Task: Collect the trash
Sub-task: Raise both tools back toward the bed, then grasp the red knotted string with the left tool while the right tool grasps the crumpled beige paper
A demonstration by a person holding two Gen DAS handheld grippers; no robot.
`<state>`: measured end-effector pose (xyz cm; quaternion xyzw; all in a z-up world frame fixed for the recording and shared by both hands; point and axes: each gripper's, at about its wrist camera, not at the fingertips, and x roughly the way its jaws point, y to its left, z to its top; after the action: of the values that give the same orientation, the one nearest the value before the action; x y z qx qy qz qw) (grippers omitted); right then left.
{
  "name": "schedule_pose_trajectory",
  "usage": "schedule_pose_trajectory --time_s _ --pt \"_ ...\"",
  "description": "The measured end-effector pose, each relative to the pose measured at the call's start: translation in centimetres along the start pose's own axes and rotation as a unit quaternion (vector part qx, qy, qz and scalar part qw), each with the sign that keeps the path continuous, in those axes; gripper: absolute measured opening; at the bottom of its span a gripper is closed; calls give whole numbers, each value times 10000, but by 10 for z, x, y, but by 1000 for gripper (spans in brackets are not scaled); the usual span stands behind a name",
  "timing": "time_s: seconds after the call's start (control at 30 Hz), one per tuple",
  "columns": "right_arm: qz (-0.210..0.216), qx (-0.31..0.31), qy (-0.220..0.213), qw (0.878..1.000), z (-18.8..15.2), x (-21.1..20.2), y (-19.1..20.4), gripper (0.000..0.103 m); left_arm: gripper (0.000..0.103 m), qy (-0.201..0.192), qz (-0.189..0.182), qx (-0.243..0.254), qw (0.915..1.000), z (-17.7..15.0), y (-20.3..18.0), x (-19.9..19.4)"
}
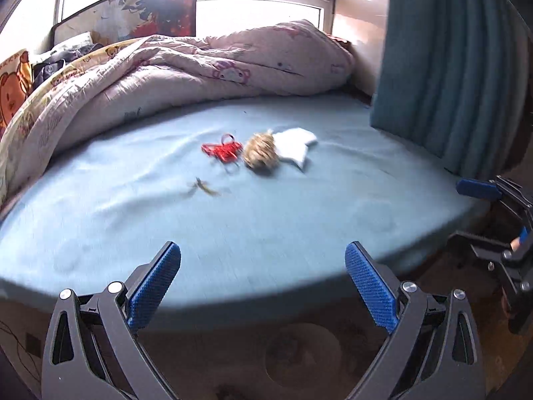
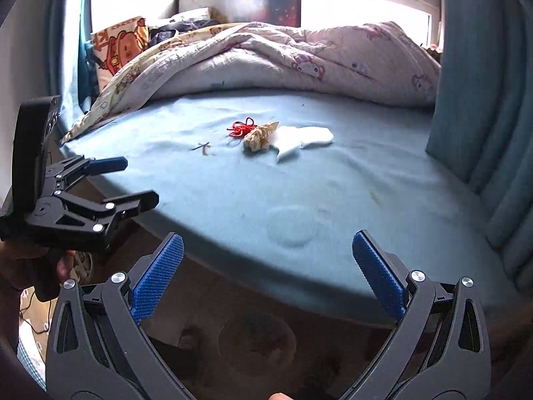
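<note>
Blue bed holds the trash mid-sheet, at twelve o'clock from both released hand-held grippers, left and right, neither clearly nearer, its spread running left-right.

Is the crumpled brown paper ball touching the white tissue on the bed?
Touching. In the right wrist view the brown paper ball sits against the white tissue with no blue sheet showing between them; the blurrier left wrist view shows no gap either.
</note>
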<state>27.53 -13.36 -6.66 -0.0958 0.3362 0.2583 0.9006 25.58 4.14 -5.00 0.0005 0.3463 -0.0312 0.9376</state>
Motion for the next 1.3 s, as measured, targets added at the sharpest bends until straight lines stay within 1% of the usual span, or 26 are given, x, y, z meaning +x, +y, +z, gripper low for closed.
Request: schedule_pose_trajectory --time_s 0.07,0.13,0.23,0.3,0.37,0.5,0.57,0.63,0.67,0.7,0.73,0.77,0.8,0.83,0.87,0.97,1.13,1.3 --pt "-89 -151 65 9998 17 23 -1 98 97 17 -15 -118 9999 25 13 17" --pt "-119 -246 158 9995 33 48 -7 98 97 48 -169 -266 9995 45 27 39" --pt "-131 -286 257 9992 52 77 -15 98 97 151 -334 -324 9988 74 40 77" --pt "-80 -327 241 9991 63 92 -19 98 97 268 -288 -244 9989 89 43 106" --pt "-5 -347 236 9991 71 104 -23 98 97 370 -158 -211 9990 99 45 130" --pt "133 -368 204 9990 82 118 -29 98 95 623 -94 -347 9974 122 56 173" --pt "197 -366 168 9990 86 122 -30 98 89 747 -102 -304 9967 126 57 187" --pt "246 -361 135 9990 89 125 -31 98 69 900 -111 -177 9957 125 56 199" --pt "252 -367 125 9989 90 126 -31 98 61 961 -119 -71 9953 123 54 204" --pt "253 -382 119 9989 91 127 -30 98 59 1067 -177 -13 9941 122 52 208" --pt "245 -406 122 9988 91 129 -30 98 57 1015 -177 -2 9947 123 52 207" --pt "222 -426 134 9988 91 132 -29 98 49 987 -179 28 9950 123 51 206" --pt "206 -431 156 9987 92 135 -29 98 45 1009 -197 65 9947 122 50 207" --pt "197 -431 178 9987 92 138 -29 98 35 1011 -214 101 9946 122 49 208" --pt "192 -431 202 9987 92 141 -29 98 32 1017 -225 138 9945 122 48 208" --pt "198 -420 258 9986 92 149 -28 98 27 984 -179 214 9948 119 47 205" --pt "177 -448 326 9983 95 160 -20 98 23 987 -247 154 9947 114 56 195" --pt "222 -565 367 9975 102 175 -4 98 21 936 -260 77 9952 113 71 184"
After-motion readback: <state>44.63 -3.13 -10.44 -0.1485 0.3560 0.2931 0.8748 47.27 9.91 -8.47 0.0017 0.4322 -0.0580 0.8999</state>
